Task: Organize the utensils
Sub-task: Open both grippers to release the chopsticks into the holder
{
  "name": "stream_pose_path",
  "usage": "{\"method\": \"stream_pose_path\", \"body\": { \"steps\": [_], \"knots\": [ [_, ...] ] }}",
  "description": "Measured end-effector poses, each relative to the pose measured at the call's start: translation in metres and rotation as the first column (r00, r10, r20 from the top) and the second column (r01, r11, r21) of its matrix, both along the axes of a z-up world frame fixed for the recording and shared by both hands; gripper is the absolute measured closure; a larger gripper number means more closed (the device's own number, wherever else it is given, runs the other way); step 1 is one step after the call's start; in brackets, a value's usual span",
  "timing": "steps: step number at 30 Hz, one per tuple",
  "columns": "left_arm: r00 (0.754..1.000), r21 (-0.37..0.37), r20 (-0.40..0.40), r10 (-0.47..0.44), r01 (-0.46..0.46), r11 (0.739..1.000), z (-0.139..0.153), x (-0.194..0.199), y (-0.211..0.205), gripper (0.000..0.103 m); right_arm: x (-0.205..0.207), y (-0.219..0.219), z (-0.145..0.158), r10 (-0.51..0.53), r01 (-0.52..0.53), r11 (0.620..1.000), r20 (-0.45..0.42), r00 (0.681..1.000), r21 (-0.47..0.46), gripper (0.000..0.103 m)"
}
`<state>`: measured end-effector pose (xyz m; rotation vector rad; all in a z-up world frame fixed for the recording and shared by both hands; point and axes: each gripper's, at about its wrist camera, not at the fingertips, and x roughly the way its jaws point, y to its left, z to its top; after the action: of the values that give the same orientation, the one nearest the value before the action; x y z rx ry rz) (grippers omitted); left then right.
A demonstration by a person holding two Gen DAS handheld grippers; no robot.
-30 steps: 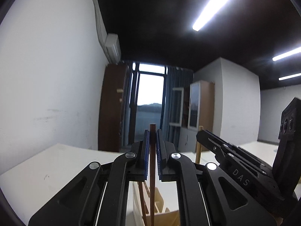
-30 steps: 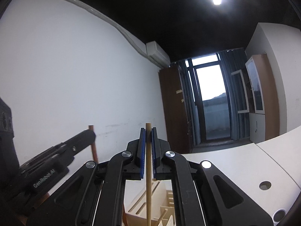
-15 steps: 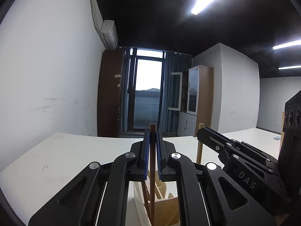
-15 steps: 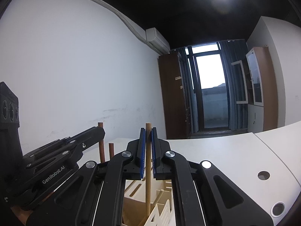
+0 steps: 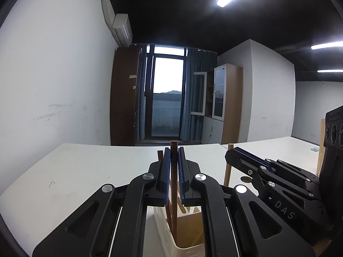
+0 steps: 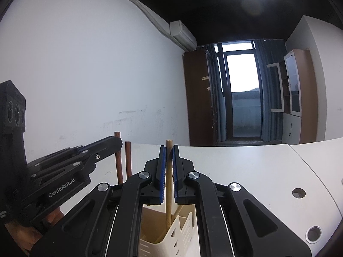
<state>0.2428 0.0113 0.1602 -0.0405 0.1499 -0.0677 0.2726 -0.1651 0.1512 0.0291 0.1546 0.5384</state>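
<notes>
Two slim round sticks stand upright over a slotted cream plastic caddy [image 5: 171, 238]. Left gripper [image 5: 174, 167] clamps the dark-brown stick [image 5: 174, 184]; right gripper [image 6: 169, 167] clamps the pale wooden stick [image 6: 168, 182].

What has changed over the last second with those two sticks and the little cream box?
Both grippers tipped downward, so more of the white table and the cream holder came into view. The left gripper lowered its dark chopstick deeper into the holder, and the right gripper did likewise with its pale chopstick. Both stayed clamped shut; nothing was let go.
</notes>
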Motion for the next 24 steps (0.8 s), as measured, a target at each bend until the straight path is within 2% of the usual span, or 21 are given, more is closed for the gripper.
{"method": "stream_pose_path", "body": {
  "steps": [7,8,10,17,24],
  "knots": [
    [0.999,-0.016,-0.034,-0.008,0.008,1.000,-0.002,0.002,0.006,0.095,0.004,-0.001,-0.003,-0.012,0.012,1.000,-0.035,0.999,-0.005,0.096],
    [0.999,-0.016,-0.041,-0.008,0.007,1.000,-0.001,0.003,0.006,0.087,0.005,-0.002,-0.003,-0.012,0.012,1.000,-0.042,0.999,-0.004,0.096],
    [0.999,-0.019,-0.034,-0.013,0.013,1.000,0.002,0.000,0.008,0.081,0.005,-0.004,-0.003,-0.018,0.018,1.000,-0.052,0.998,0.005,0.095],
    [1.000,-0.042,-0.021,-0.013,0.012,0.999,0.007,-0.011,0.017,0.078,0.008,-0.013,-0.005,-0.034,0.036,0.999,-0.076,0.997,0.028,0.076],
    [1.000,-0.038,-0.022,-0.006,0.005,0.999,0.008,-0.021,0.021,0.070,0.004,-0.014,-0.003,-0.037,0.039,0.999,-0.078,0.996,0.025,0.066]
  ]
}}
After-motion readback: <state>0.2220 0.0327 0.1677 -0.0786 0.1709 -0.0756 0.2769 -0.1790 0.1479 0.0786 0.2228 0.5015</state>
